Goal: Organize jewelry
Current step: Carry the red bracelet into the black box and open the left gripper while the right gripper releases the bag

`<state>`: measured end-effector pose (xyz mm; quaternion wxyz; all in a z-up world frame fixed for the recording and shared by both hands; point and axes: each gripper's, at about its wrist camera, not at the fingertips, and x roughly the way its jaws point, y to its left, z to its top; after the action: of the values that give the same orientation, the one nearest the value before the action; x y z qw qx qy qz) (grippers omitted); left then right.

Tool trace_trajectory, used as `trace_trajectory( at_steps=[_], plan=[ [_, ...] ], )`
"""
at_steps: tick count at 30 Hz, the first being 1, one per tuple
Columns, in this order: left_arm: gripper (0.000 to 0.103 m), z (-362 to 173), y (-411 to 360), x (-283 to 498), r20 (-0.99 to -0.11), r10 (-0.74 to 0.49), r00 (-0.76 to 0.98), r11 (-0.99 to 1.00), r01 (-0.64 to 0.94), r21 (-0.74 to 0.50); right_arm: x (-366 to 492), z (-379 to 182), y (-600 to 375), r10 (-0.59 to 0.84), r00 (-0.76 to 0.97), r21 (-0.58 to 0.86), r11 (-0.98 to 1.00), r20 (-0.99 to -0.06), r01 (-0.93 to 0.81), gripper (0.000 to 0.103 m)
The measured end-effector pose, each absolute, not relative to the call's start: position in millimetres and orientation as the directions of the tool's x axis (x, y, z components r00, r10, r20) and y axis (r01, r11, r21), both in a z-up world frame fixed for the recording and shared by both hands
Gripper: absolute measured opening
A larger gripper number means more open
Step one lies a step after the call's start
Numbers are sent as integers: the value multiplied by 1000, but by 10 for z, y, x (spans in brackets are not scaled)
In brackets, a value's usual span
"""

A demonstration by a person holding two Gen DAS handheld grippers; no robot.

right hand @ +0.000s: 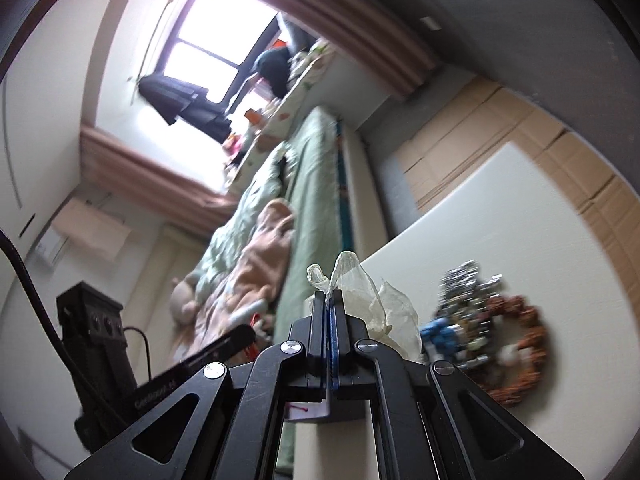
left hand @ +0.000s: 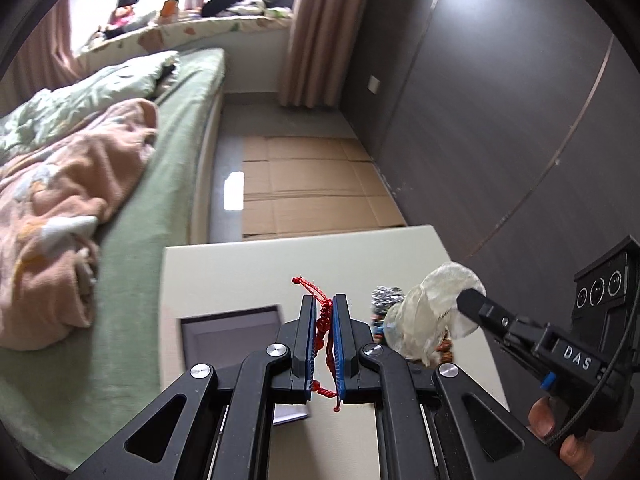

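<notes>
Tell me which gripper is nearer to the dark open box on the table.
Left. The left gripper, shut on the red bracelet, hangs just right of the box. The right gripper, shut on the sheer pouch, is farther right, past the left one.

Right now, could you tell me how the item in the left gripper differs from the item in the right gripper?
The left gripper pinches a red braided cord bracelet, opaque and strung with red beads; the right gripper pinches a translucent pouch, pale and crinkled. The bracelet is a thin strand running between the fingers, while the pouch billows out beside them. Both are clamped and lifted above the white table.
</notes>
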<state>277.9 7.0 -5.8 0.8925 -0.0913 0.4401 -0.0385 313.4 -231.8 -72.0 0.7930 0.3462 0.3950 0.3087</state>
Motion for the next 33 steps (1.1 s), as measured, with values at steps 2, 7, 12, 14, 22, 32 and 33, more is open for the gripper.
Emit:
trace_trajectory(
  at_steps=[2,7,12,14,22,32,33],
  plan=[
    [8,-33,200,2727,-776,-137,616,980,-29,-196,3114,-717,-2146,780,470,791,563,-413,-240,3],
    [8,-2,463,2627,-768,-115,630,977,-69,-204,3075,-741,-1706,808,402,778,558,-431,-289,3],
    [8,2,717,2551,-766,-94,636,971,-111,-211,3093,-852,-1346,829,352,785,540,-434,-304,3],
    [8,-2,800,2523,-765,-85,638,969,-125,-212,3116,-903,-1209,836,333,784,534,-435,-317,4],
    [8,-111,945,2508,-779,-83,622,964,-148,-221,3100,-955,-1002,814,286,753,578,-505,-313,82],
    [8,-366,709,2649,-813,-53,580,980,-125,-153,3183,-935,-1522,750,393,746,634,-531,-203,82],
    [8,-395,687,2673,-816,-43,576,982,-126,-141,3182,-930,-1558,749,398,746,635,-530,-200,82]
  ],
)
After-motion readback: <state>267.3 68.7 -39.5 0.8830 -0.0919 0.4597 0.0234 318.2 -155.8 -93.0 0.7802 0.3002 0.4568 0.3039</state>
